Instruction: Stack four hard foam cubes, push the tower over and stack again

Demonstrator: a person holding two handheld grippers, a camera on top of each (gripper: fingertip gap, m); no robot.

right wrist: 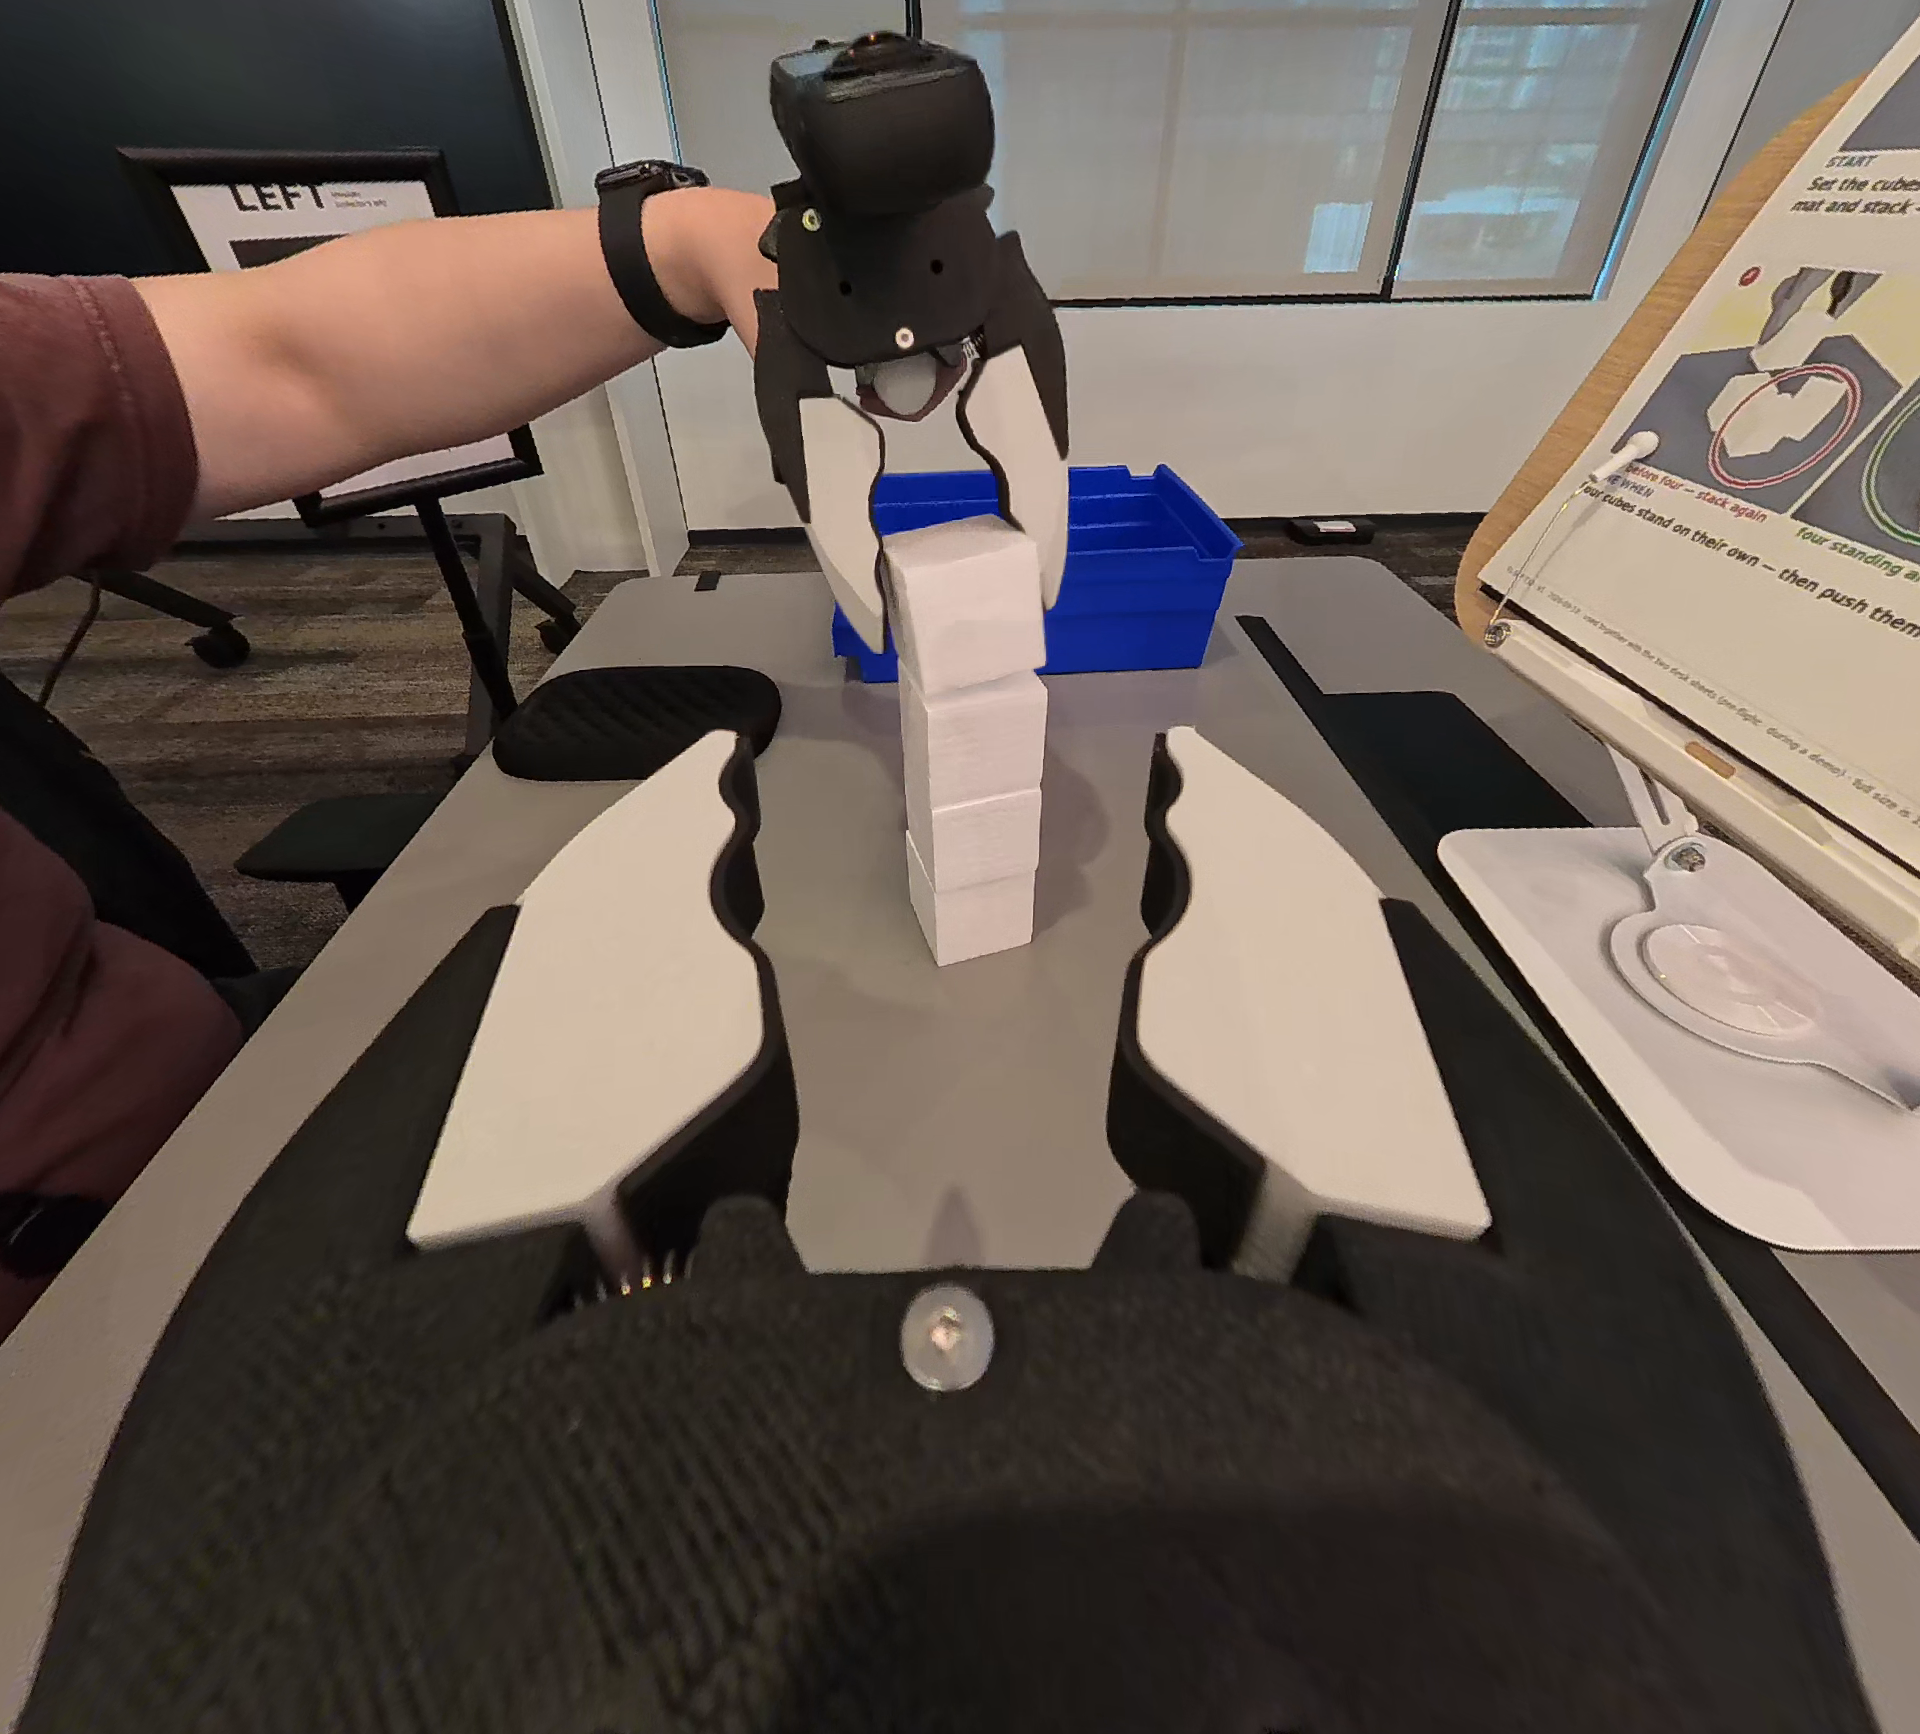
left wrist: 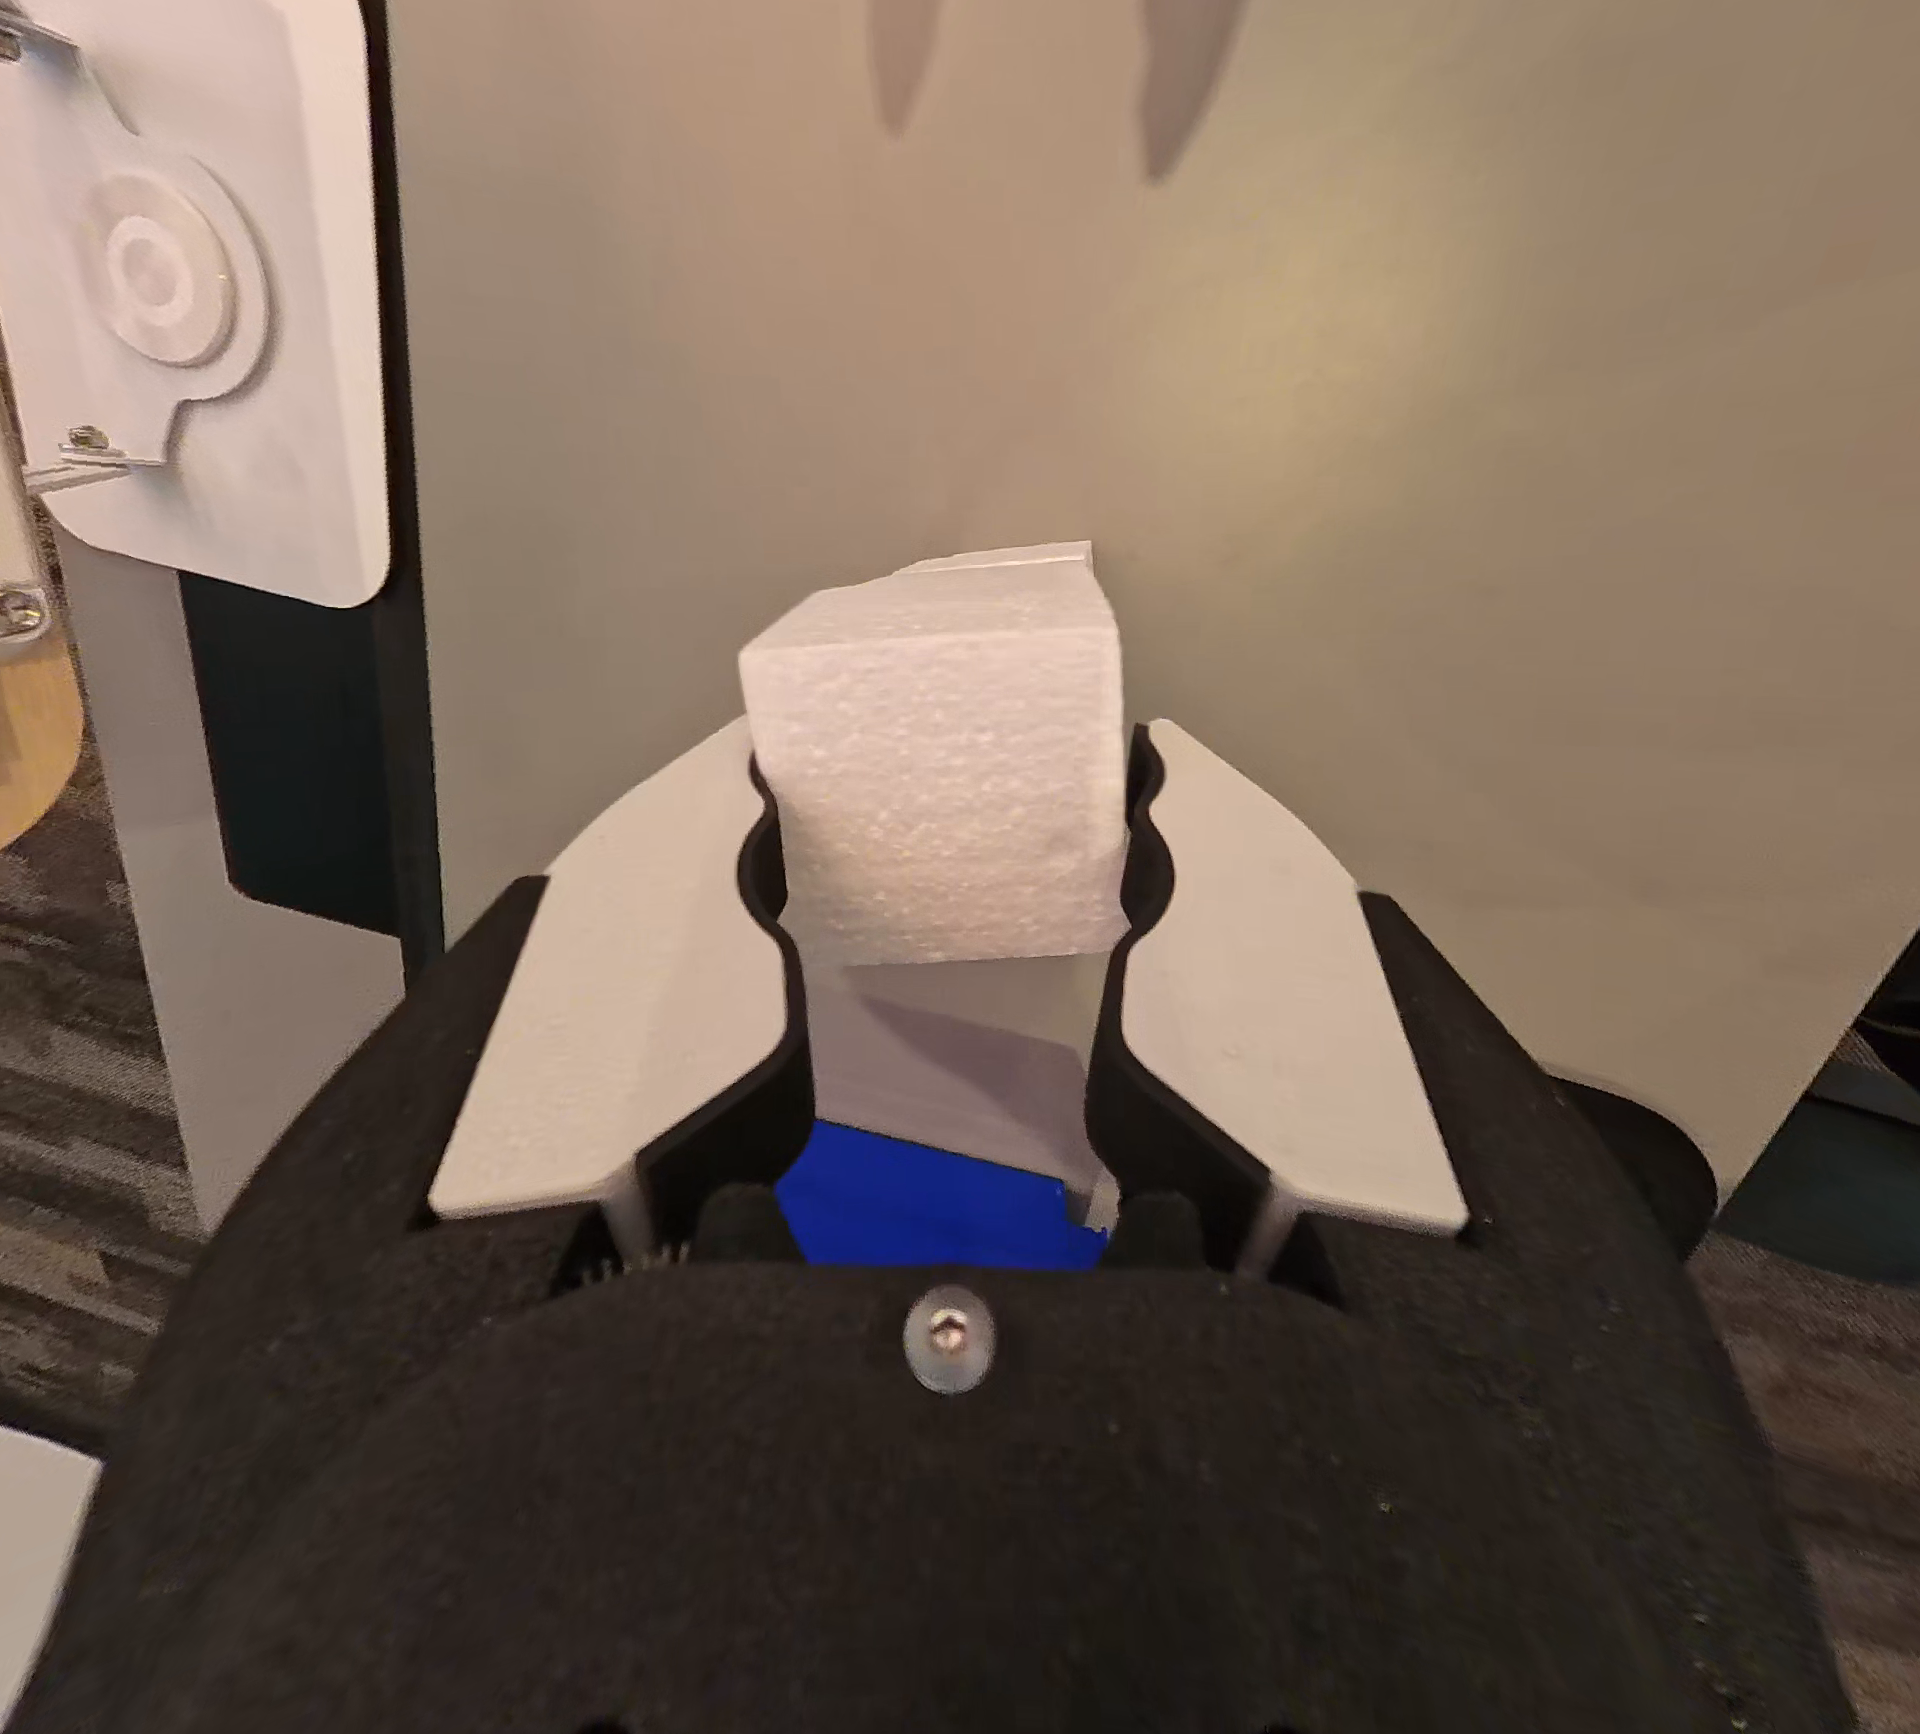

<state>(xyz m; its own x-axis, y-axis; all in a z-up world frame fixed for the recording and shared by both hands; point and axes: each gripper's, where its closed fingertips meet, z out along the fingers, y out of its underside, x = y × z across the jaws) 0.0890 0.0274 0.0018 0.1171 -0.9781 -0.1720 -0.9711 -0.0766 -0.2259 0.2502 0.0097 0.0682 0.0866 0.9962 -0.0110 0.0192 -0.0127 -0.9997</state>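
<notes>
Four white foam cubes form a tower on the grey table (right wrist: 935,1123). My left gripper (right wrist: 958,614) comes down from above and is shut on the top cube (right wrist: 971,635), which sits slightly tilted on the second cube (right wrist: 975,739). Under these stand the third cube (right wrist: 971,837) and the bottom cube (right wrist: 975,921). In the left wrist view the held cube (left wrist: 935,811) fills the gap of my left gripper (left wrist: 945,739), and the tower's lower cubes (left wrist: 935,1040) show below it. My right gripper (right wrist: 951,749) is open and empty, low over the table on the near side of the tower.
A blue bin (right wrist: 1132,572) stands just behind the tower and also shows in the left wrist view (left wrist: 914,1206). A black pad (right wrist: 634,718) lies at the left. An instruction sheet on a stand (right wrist: 1714,437) with a white base (right wrist: 1662,1009) is at the right. A person's arm (right wrist: 416,354) reaches in from the left. The gap from one gripper's tips to the other's is roughly 20 cm.
</notes>
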